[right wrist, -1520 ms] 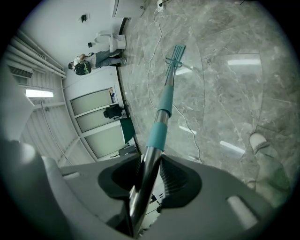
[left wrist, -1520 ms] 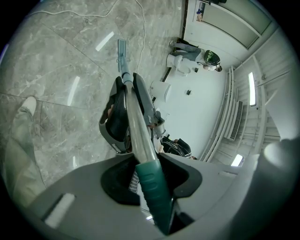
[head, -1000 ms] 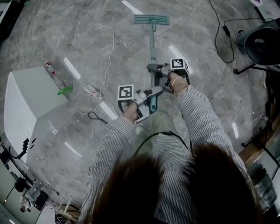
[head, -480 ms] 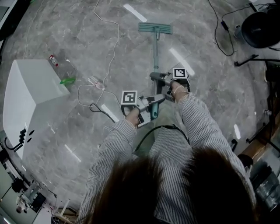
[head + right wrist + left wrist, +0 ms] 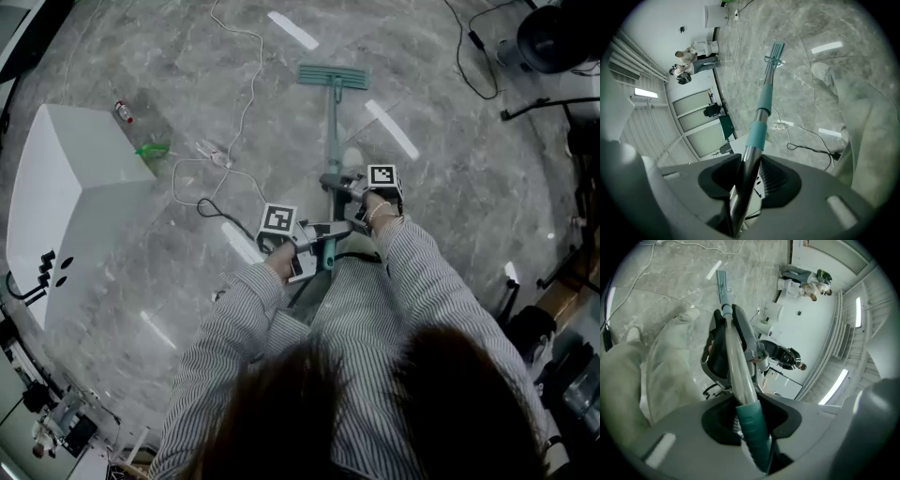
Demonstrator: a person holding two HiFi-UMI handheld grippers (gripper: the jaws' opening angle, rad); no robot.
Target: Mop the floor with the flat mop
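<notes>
The flat mop's teal head (image 5: 334,76) lies flat on the grey marble floor (image 5: 450,159) ahead of me, its pole (image 5: 332,131) running back to my hands. My left gripper (image 5: 319,232) is shut on the teal grip at the pole's top end (image 5: 751,427). Further down, my right gripper (image 5: 336,182) is shut on the metal pole (image 5: 749,171), just below a teal sleeve (image 5: 757,132). In the right gripper view the mop head (image 5: 776,48) shows far down the pole. The left gripper view shows the pole (image 5: 733,362) passing the right gripper's body (image 5: 740,341).
A white box-shaped unit (image 5: 66,202) stands at the left, with a small bottle (image 5: 121,112) and a green item (image 5: 151,149) beside it. A white cable (image 5: 246,103) and a black cable (image 5: 220,214) trail over the floor left of the mop. Black stands and cables (image 5: 525,56) sit at the right.
The mop head has slid back toward me along the floor, and both grippers have drawn in closer to my body while staying shut on the pole.
</notes>
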